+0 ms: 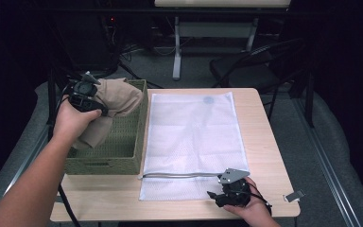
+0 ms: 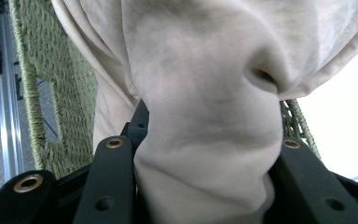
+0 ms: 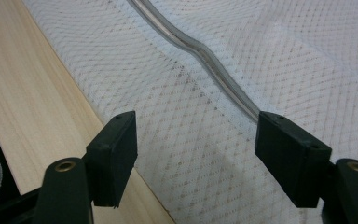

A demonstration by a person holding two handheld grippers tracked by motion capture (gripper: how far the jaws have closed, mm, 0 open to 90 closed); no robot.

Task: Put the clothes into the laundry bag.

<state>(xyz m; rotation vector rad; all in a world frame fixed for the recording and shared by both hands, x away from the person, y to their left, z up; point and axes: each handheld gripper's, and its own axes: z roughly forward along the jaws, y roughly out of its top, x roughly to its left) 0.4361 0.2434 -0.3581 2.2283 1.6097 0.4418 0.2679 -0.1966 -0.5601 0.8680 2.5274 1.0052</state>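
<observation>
A beige cloth garment [image 1: 115,99] hangs bunched above the green woven basket [image 1: 137,142] at the table's left. My left gripper [image 1: 90,101] is shut on it; in the left gripper view a thick fold of the cloth [image 2: 205,121] is squeezed between the two black jaws. A white mesh laundry bag [image 1: 191,137] lies flat on the table's middle, its zipper [image 1: 179,175] running near the front edge. My right gripper [image 1: 216,195] rests open at the bag's front right corner. In the right gripper view its jaws stand wide over the mesh [image 3: 200,154] beside the zipper [image 3: 205,56].
The wooden table [image 1: 264,142] has bare strips at its right and front. A small metal clip [image 1: 295,195] lies at the front right corner. Behind the table stand a dark chair [image 1: 255,61] and a desk's legs [image 1: 177,47].
</observation>
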